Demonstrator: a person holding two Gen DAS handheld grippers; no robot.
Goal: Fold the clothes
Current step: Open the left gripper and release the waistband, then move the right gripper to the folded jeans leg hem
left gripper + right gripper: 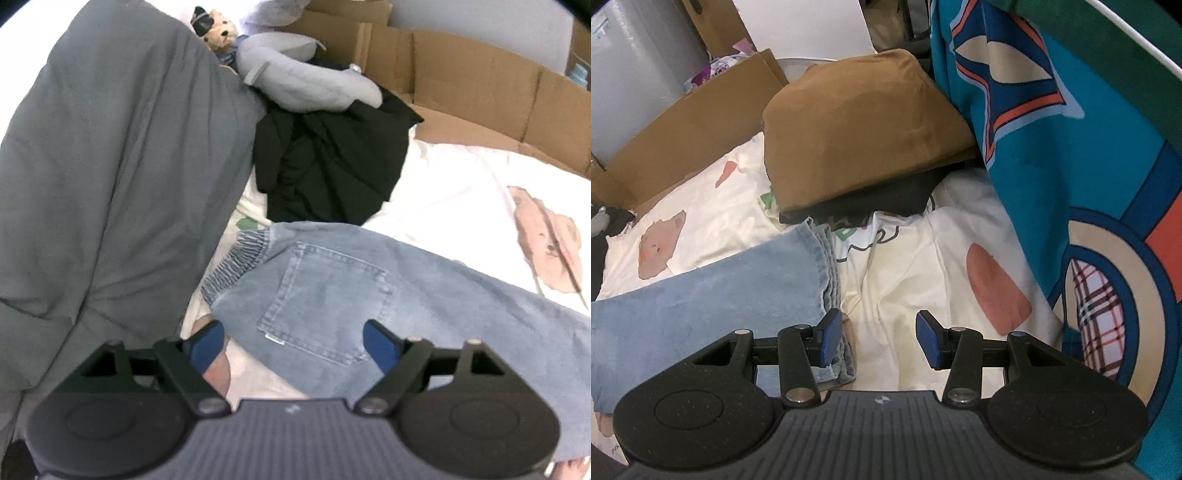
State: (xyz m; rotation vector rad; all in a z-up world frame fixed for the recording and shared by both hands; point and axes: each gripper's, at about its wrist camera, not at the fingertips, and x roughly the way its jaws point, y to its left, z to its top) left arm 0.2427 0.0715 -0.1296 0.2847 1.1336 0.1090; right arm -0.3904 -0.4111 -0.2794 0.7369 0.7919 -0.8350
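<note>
Just ahead of the left gripper (293,345), folded blue jeans (369,291) lie flat on the cream printed sheet (454,199), back pocket up, gathered elastic waistband (faded, soft denim) toward its left finger. Its jaws stand wide, holding nothing. The right gripper (879,341) hangs half open and empty, its left pad (830,338) over the jeans' stacked hems.

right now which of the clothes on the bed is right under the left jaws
The blue jeans, lying back-pocket up just beyond the open left gripper. The crumpled black garment lies farther off, against the grey neck pillow.
</note>
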